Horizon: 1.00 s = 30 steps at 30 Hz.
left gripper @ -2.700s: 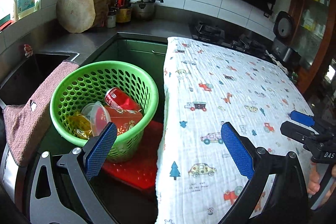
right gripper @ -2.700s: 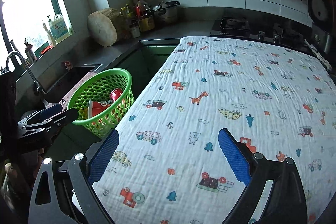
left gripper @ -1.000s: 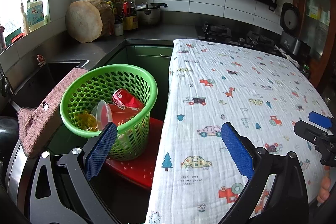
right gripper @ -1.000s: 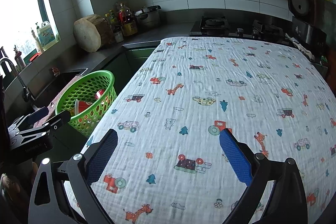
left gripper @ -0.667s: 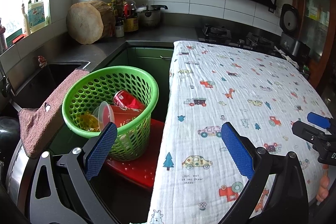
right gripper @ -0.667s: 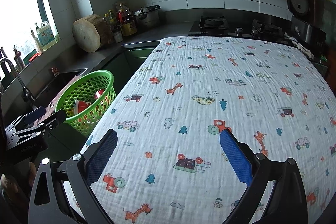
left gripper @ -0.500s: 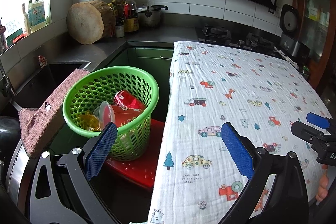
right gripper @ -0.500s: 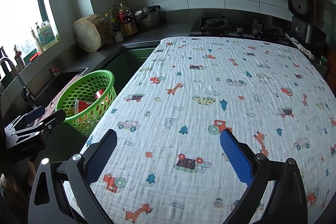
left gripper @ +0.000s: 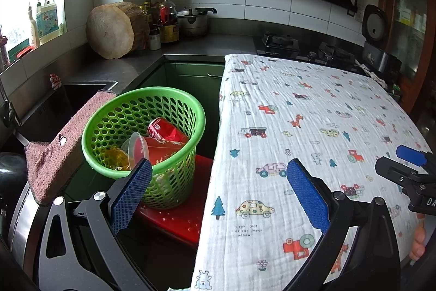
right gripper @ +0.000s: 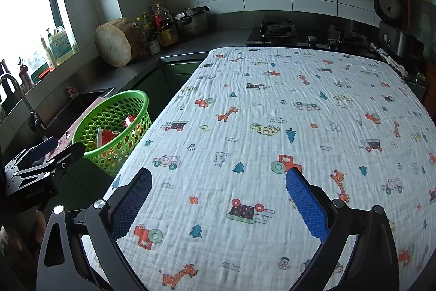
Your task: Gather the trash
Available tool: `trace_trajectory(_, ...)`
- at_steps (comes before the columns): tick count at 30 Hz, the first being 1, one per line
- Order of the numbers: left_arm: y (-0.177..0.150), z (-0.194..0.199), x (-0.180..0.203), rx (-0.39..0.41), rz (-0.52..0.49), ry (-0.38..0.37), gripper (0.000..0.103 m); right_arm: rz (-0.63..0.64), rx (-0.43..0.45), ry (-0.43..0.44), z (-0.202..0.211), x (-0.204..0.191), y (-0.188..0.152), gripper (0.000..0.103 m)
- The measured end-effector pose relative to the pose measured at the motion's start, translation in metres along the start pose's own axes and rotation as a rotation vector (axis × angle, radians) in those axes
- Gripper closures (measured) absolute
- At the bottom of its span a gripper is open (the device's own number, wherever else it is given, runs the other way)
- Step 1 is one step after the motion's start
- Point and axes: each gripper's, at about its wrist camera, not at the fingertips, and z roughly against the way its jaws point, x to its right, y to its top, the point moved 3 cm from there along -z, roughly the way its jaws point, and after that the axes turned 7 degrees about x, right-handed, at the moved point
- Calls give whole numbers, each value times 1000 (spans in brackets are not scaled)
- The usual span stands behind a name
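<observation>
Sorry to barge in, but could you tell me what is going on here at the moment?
A person is collecting trash with two handheld grippers. The left gripper and right gripper are both open and hold nothing. The green basket beside the table holds a red can and other trash. The tablecloth shows no trash.

We note the tabletop (right gripper: 272, 127) is covered edge to edge w/ a white cartoon-print cloth (left gripper: 313, 127) (cars, giraffes, trees); cloth hangs over the left edge. Nothing else visibly lies on it. Beside that edge, lower down, a red stool (left gripper: 177, 220) carries the green basket (left gripper: 174, 100), which holds a red can (left gripper: 166, 130), a red cup (left gripper: 163, 149) w/ clear lid, and yellow wrapper (left gripper: 114, 157).
</observation>
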Motion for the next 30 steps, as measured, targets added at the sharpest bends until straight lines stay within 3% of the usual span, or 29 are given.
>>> trace_trajectory(30,1,-1,1,-2,4,-14,5,1,0,4,0,-1,-2,7)
